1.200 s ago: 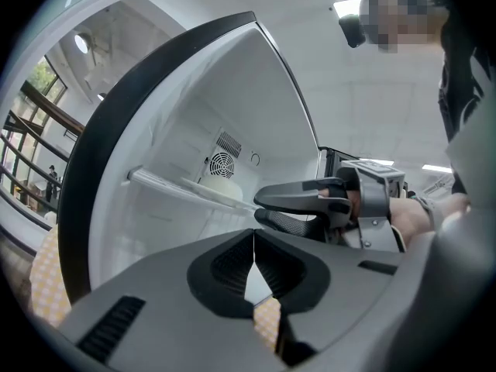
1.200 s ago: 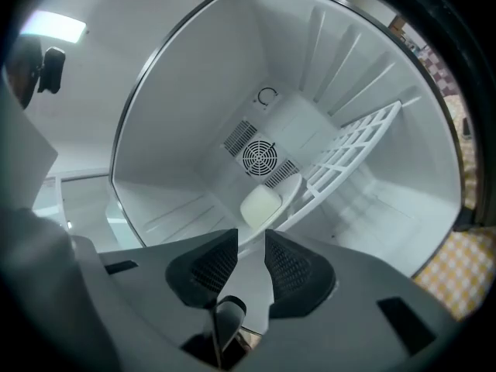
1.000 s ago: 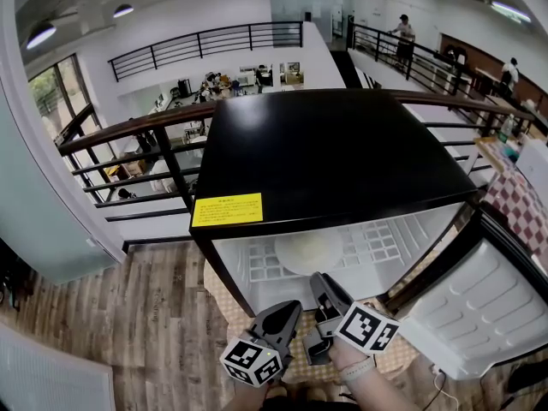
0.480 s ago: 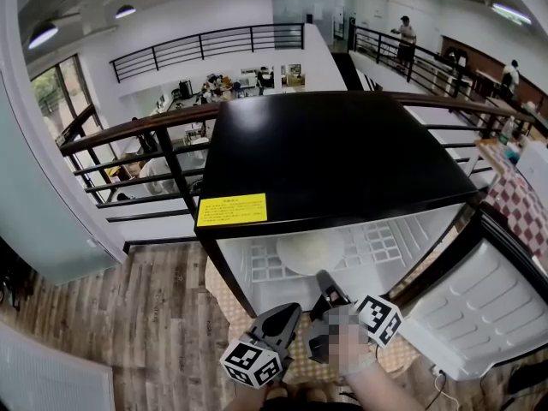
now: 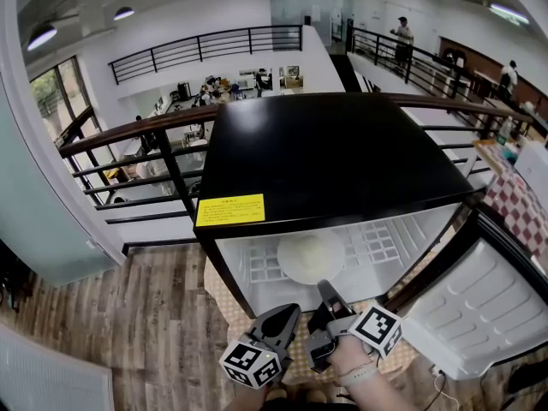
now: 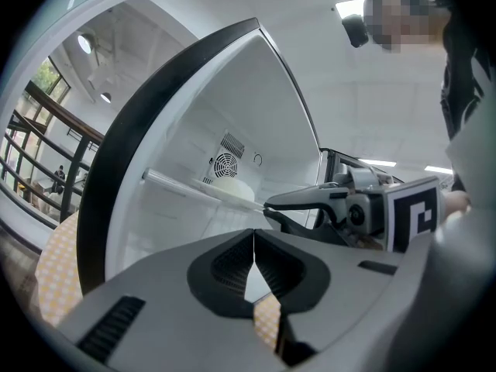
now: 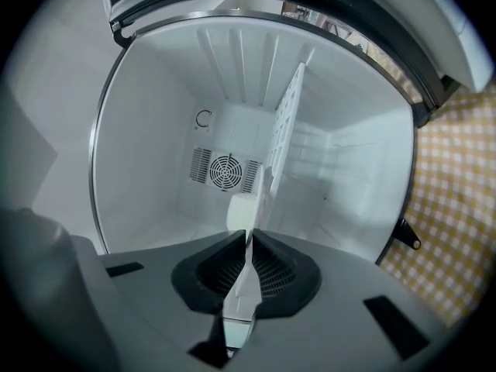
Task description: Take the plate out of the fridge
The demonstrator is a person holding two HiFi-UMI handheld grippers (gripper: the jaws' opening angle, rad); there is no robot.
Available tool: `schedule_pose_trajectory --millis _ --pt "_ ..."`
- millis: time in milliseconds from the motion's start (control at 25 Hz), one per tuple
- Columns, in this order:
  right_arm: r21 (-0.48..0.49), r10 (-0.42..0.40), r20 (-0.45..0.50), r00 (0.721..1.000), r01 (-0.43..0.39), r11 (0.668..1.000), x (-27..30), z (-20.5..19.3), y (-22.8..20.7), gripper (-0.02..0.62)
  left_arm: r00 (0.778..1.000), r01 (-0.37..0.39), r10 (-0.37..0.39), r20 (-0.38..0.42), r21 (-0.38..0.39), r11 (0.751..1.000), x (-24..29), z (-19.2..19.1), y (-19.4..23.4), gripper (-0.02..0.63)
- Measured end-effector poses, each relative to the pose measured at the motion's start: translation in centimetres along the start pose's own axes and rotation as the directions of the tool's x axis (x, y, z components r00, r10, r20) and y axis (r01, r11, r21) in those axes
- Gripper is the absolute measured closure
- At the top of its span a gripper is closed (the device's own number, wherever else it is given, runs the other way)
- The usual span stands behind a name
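Note:
A black-topped fridge (image 5: 334, 152) stands open, white inside. A round white plate (image 5: 308, 255) lies on its shelf (image 5: 385, 242), near the front edge. My right gripper (image 5: 324, 286) reaches in from below and is shut on the plate's near rim. The right gripper view shows that plate (image 7: 242, 211) edge-on, pinched between the right gripper (image 7: 249, 239) jaws. My left gripper (image 5: 294, 309) hangs just left of the right one, outside the fridge, shut and empty. From the left gripper (image 6: 253, 235) view, the right gripper (image 6: 267, 205) bites the plate (image 6: 229, 187) at the shelf's lip.
The fridge door (image 5: 488, 306) hangs wide open at the right. A yellow checked mat (image 5: 224, 298) lies under the fridge on the wooden floor (image 5: 128, 315). A black railing (image 5: 128, 131) runs behind the fridge. A fan grille (image 7: 225, 170) sits in the fridge's back wall.
The right gripper has pushed a little further in and taken the plate's rim. More of the plate now shows from under the fridge top. The left gripper has stayed put.

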State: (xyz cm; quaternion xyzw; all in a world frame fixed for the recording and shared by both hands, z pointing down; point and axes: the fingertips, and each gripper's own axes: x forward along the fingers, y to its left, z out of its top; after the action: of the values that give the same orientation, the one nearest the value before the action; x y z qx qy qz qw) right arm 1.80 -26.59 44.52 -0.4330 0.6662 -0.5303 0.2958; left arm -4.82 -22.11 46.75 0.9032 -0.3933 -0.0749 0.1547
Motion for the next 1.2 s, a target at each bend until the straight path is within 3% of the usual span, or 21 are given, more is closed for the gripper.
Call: schedule_pose_trajectory --millis 120,400,640,1200 --pt "-0.023 -0.005 0.010 1.000 0.005 1.000 -0.1 0.1 0.1 0.546 1.000 0.000 0.000 0.002 0.000 1.000 -0.1 0.0 -0.1 0.597" --pt "0.046 -0.017 0.013 1.000 0.016 0.999 0.7 0.2 0.0 0.508 1.000 0.000 0.000 0.000 0.001 1.000 -0.4 -0.1 -0.2 0.597" --pt "0.066 -0.007 0.013 1.000 0.006 0.998 0.7 0.2 0.0 0.545 1.000 -0.008 0.008 -0.001 -0.002 1.000 -0.8 -0.2 -0.1 0.597" --pt "0.072 0.019 0.014 1.000 -0.020 0.997 -0.5 -0.5 0.3 0.546 1.000 -0.006 0.006 0.003 -0.004 1.000 -1.2 0.1 -0.3 0.597"
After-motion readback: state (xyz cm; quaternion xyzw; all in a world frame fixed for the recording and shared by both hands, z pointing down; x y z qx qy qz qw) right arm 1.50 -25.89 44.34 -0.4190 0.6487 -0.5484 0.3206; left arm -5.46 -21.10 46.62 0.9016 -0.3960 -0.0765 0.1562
